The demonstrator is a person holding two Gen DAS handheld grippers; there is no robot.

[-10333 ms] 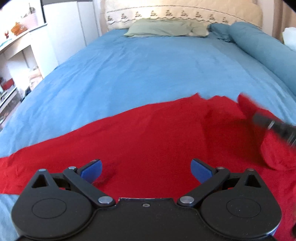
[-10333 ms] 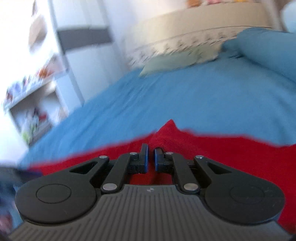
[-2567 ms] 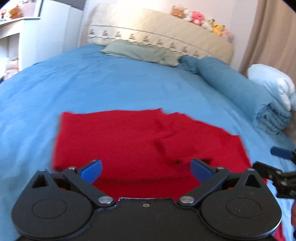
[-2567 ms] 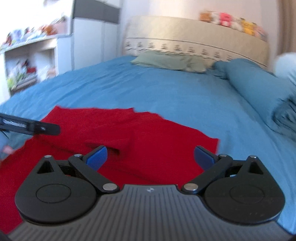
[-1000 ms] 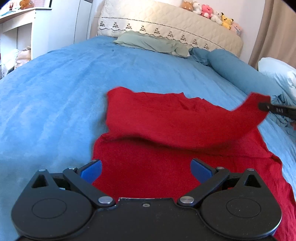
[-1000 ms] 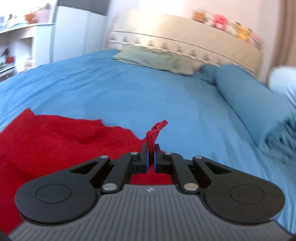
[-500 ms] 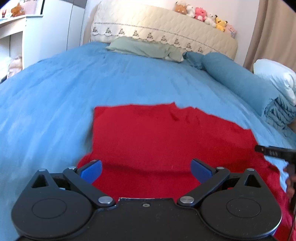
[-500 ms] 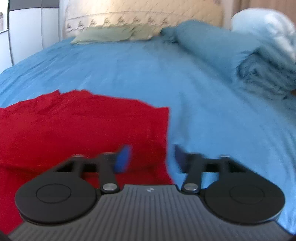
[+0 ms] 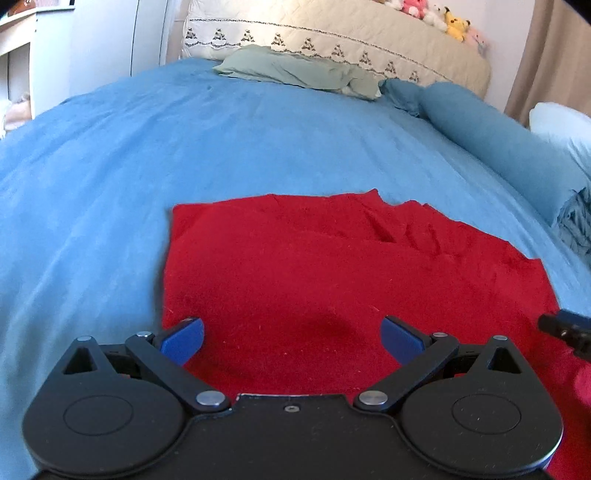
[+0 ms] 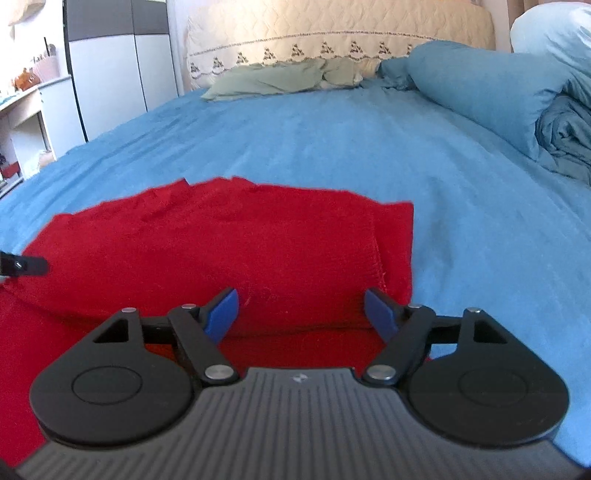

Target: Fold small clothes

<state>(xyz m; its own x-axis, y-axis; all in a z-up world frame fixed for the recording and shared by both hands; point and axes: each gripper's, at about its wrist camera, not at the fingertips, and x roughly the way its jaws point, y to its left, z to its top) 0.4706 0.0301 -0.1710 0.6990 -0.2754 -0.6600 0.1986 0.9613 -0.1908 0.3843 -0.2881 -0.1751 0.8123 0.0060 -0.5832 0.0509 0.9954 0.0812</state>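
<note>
On one blue bed (image 9: pixel 258 147), two empty grippers, left (image 9: pixel 291 338) and right (image 10: pixel 301 312), gape above one red garment (image 9: pixel 314 266).

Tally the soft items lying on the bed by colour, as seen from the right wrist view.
Red: 1, the red garment, folded flat
Sage green: 1, the green pillow by the headboard
Blue: 1, the rolled blue duvet along the right side
Pale blue or white: 1, the light bedding bundle at far right
Total: 4

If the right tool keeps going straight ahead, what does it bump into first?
Probably the red sweater: the right tool is open and points low over its folded part, with blue bedsheet beyond. Depth is hard to judge.
</note>
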